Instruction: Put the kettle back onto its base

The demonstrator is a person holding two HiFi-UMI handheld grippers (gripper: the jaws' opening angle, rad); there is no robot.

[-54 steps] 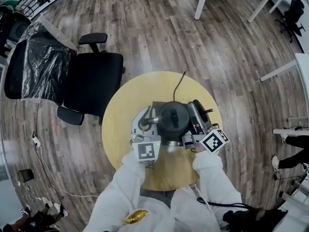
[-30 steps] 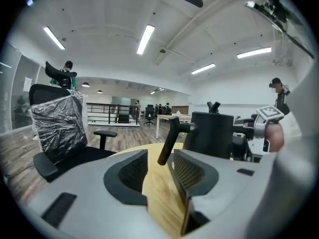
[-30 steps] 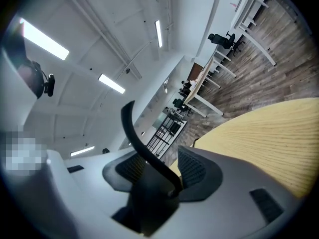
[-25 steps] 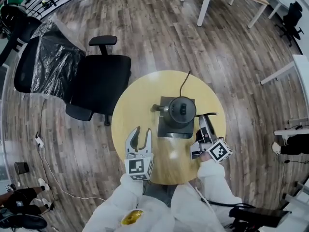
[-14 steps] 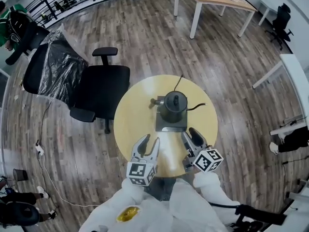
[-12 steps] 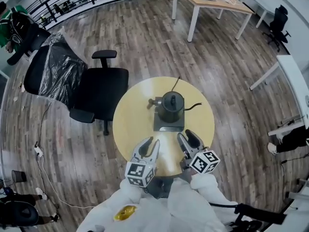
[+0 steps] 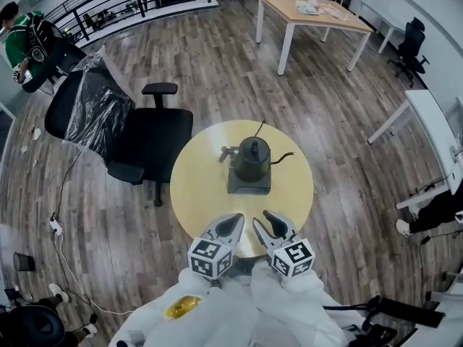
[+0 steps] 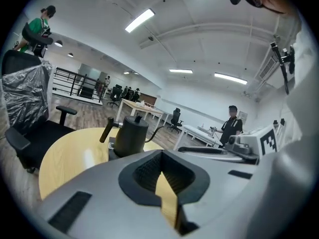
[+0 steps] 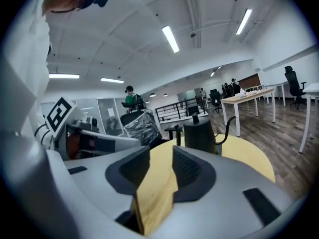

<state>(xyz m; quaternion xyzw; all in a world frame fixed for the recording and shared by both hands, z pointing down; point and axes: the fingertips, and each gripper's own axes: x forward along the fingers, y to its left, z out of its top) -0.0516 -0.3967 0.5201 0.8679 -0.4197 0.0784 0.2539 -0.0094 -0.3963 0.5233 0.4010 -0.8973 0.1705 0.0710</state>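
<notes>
A dark gooseneck kettle (image 7: 252, 157) stands upright on its square grey base (image 7: 249, 182) in the middle of the round yellow table (image 7: 199, 186). Both grippers are well back from it, at the table's near edge. My left gripper (image 7: 236, 220) is shut with nothing in it. My right gripper (image 7: 269, 221) is open, its jaws have just been closing, and only the tabletop shows between them. The left gripper view shows the kettle (image 8: 130, 137) beyond my left gripper (image 8: 161, 157). The right gripper view shows the kettle (image 9: 200, 133) ahead of my right gripper (image 9: 160, 157).
The base's cord (image 7: 257, 129) runs off the table's far edge. A black office chair (image 7: 148, 139) stands left of the table, with a plastic-covered chair (image 7: 87, 114) behind it. A wooden desk (image 7: 311, 9) and a white desk (image 7: 434, 121) stand further off. A person (image 7: 25, 42) is at the far left.
Both grippers have drawn back from the kettle to the table's near edge and come closer together. The left jaws have shut, empty. The kettle stays on its base.
</notes>
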